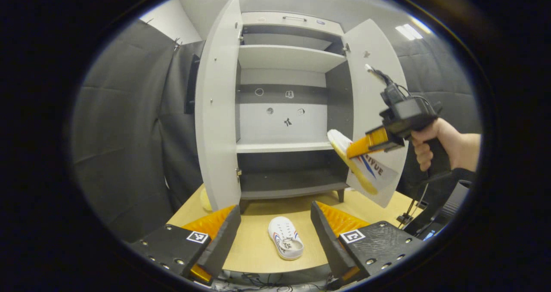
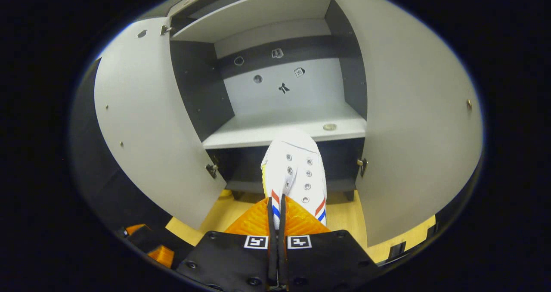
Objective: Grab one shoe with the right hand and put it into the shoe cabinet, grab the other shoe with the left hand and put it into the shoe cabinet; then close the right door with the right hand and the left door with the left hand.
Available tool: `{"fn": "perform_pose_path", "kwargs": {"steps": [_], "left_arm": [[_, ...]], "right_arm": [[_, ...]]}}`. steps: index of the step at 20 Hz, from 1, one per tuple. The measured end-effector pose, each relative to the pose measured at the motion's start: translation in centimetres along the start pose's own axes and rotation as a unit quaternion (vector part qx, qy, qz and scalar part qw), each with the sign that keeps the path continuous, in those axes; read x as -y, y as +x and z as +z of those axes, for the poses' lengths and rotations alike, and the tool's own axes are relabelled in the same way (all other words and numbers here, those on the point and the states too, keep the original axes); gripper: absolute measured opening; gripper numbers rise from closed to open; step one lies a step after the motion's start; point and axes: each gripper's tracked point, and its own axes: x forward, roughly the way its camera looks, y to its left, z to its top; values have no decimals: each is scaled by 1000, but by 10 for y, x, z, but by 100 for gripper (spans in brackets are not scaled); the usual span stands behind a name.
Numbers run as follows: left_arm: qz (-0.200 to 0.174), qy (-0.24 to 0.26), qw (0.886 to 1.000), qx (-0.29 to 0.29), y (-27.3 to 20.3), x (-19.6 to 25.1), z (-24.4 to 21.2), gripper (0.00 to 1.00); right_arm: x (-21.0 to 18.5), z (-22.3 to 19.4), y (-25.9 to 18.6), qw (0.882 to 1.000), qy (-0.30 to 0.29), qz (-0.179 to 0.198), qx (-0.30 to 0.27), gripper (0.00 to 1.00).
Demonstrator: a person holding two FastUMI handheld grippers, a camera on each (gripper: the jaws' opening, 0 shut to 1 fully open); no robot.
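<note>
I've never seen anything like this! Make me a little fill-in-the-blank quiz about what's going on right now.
1. The right gripper is shut on a white ____.
2. The other shoe lies on the ____, untouched.
3. Both doors of the shoe cabinet stand ____.
4. The left gripper, jaws apart, holds ____.

Missing words: shoe; table; open; nothing

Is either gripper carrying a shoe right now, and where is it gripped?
The right gripper holds one white shoe, pinched at its rear opening, toe toward the cabinet. The left gripper is open and empty.
</note>
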Motion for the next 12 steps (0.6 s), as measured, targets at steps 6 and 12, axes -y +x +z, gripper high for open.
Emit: {"fn": "perform_pose_path", "kwargs": {"steps": [6,12], "left_arm": [[13,-6,999,37,24,-1,29,93],[-14,-23,997,68,71,16,73,95]], "right_arm": [[-8,76,42,999,-5,-1,47,2],[4,143,86,996,8,-10,90,2]]}}
